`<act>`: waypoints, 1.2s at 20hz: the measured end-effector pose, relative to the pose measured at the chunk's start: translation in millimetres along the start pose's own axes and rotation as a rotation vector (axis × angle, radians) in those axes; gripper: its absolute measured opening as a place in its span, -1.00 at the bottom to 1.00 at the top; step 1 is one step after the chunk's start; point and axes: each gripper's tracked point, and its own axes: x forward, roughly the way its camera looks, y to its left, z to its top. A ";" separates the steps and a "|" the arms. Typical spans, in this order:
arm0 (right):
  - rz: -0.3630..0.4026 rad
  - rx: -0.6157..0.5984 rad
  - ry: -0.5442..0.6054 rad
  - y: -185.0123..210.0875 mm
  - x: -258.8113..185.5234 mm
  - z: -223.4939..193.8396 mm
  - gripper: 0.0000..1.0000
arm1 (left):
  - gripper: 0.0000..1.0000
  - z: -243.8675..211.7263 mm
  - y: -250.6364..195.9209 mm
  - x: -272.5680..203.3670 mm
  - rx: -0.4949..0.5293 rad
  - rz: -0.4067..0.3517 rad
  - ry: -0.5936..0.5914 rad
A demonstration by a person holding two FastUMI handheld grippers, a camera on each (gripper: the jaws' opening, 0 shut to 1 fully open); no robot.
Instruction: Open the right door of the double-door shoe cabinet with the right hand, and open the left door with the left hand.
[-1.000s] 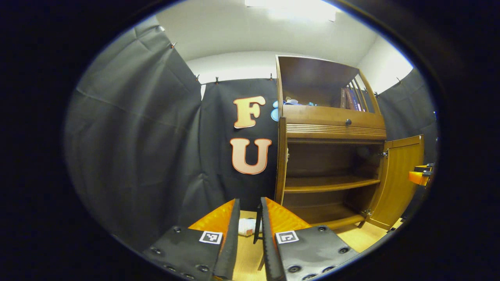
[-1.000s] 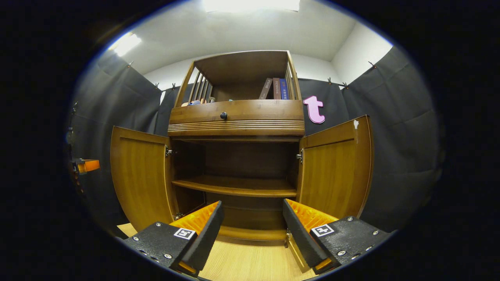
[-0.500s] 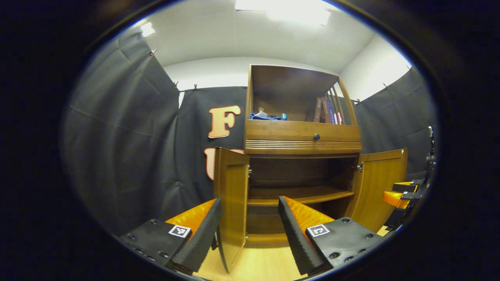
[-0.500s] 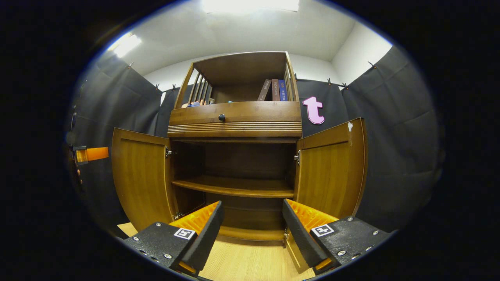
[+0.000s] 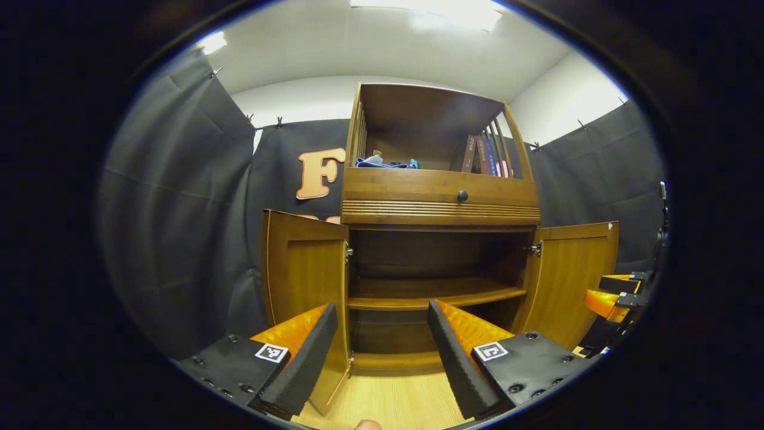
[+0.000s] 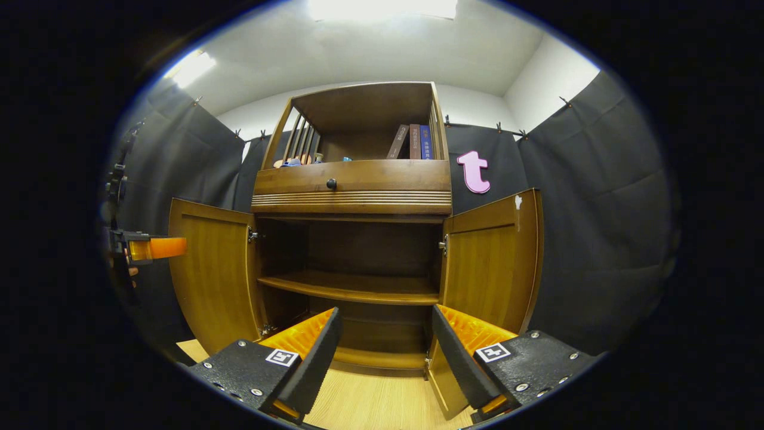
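A wooden shoe cabinet [image 6: 352,191] stands upright on a pale wood-grain floor [image 6: 382,406] inside a booth hung with black cloth [image 6: 591,227], under a white ceiling with bright lamps [image 6: 382,7]. The cabinet faces both cameras, taller than it is wide, with both lower doors swung outward: the left door [image 5: 304,280] and the right door [image 6: 492,269] each hang on their hinges at the cabinet's sides, inner faces angled toward the viewer, exposing a dark interior with one shelf [image 6: 352,288]. Above the doors runs a drawer with a dark knob [image 6: 331,184]; the open top compartment holds books [image 6: 415,141] leaning at the right (small items at its left are too small to identify). The left claw [image 5: 379,334] hangs open in front of the cabinet, its fingers spread and holding nothing. The right claw [image 6: 385,337] is likewise spread wide and empty, near the right door's lower edge.
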 end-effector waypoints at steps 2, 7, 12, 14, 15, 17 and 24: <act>0.003 0.009 -0.003 0.3 -0.8 3.1 0.85 | 0.94 -2.6 1.9 1.5 0.021 0.015 0.013; 0.010 0.006 -0.001 3.8 2.8 6.5 0.97 | 0.92 -0.7 2.7 -1.2 0.050 0.018 -0.003; 0.040 0.018 0.015 16.8 4.1 1.7 0.97 | 0.92 0.3 7.8 -3.1 0.052 0.031 -0.017; 0.041 0.014 0.011 17.2 5.5 3.9 0.85 | 0.92 1.0 11.6 -1.4 0.050 0.041 -0.020; 0.041 0.013 0.007 17.8 5.7 5.3 0.85 | 0.92 0.7 12.7 -1.0 0.046 0.043 -0.019; 0.040 0.014 0.001 18.0 5.6 7.4 0.85 | 0.92 0.3 15.1 -1.4 0.039 0.046 -0.023; 0.036 0.014 0.005 17.9 7.1 5.7 0.85 | 0.93 -3.6 18.2 -0.5 0.031 0.050 -0.021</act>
